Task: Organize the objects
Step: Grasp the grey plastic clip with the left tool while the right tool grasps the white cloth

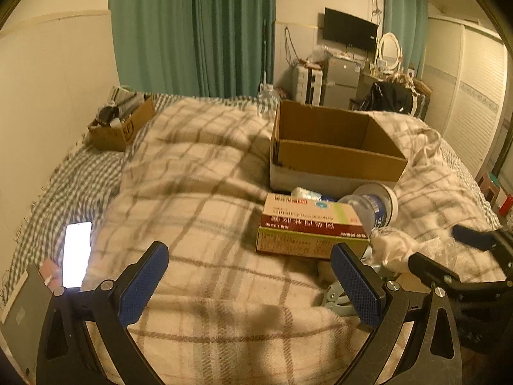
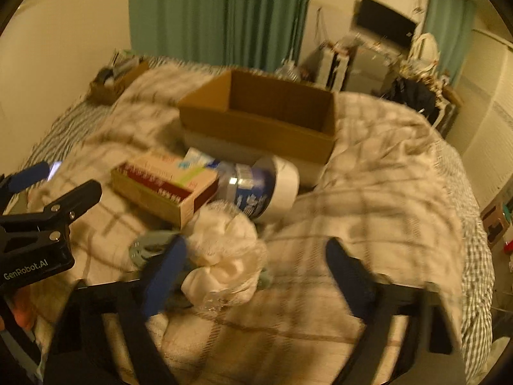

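Both grippers — left gripper (image 1: pixel 250 284), right gripper (image 2: pixel 256 284) — are hovering released over the bed (image 1: pixel 205 166); loose items, medicine box (image 1: pixel 307 224) included, are lying beside the cardboard box (image 1: pixel 333 154), probably awaiting packing.

An open cardboard box (image 1: pixel 333 147) sits empty on the plaid blanket (image 1: pixel 205 192). Just in front lie a flat medicine carton (image 1: pixel 307 224) (red band, green edge), a clear jar (image 1: pixel 372 205) on its side with a white lid, and a crumpled white bundle in netting (image 2: pixel 224 253).
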`<state>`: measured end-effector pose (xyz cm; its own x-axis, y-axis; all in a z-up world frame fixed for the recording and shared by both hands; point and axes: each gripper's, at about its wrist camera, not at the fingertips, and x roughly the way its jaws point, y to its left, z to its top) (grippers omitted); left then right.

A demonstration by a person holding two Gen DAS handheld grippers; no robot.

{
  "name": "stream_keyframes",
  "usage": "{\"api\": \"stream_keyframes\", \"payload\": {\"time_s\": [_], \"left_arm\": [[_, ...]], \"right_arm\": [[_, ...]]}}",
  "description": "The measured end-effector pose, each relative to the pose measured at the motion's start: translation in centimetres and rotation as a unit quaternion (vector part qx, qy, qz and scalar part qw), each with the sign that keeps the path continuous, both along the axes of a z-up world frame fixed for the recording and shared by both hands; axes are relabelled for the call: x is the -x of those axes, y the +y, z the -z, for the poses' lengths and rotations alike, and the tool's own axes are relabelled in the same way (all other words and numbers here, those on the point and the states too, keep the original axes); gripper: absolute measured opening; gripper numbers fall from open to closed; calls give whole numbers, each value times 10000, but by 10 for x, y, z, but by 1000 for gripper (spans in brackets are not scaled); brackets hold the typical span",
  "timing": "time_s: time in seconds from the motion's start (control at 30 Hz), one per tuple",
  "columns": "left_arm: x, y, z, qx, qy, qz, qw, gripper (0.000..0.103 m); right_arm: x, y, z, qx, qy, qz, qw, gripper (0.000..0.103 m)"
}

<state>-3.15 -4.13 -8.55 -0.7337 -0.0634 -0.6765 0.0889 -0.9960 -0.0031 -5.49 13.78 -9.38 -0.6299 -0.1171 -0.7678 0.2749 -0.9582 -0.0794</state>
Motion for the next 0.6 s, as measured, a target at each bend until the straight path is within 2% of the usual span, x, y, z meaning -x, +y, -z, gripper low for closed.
{"api": "stream_keyframes", "payload": {"time_s": [0.03,0.1,0.13,0.23,0.37,0.5,0.6], "left_arm": [[1,1,2,34,-42,2,10000,103],[3,6,4,140,-127,2,9998,103],[4,9,4,163,-156,37,9997,103],[5,20,6,146,-271,179,9994,103],[6,42,12,38,-468,635,9969,103],[15,67,34,192,-869,982,9912,103],[25,76,48,-34,-1134,1210,9861,103]], "right_arm": [[2,0,3,38,-101,-33,9999,46],[5,1,9,145,-295,-98,9994,21],[5,2,10,193,-321,-113,9992,15],[-2,9,1,249,-121,-131,9995,12],[-5,27,-15,185,166,60,9997,12],[-5,46,-24,293,239,254,9990,12],[-3,57,-23,352,227,335,9986,12]]}}
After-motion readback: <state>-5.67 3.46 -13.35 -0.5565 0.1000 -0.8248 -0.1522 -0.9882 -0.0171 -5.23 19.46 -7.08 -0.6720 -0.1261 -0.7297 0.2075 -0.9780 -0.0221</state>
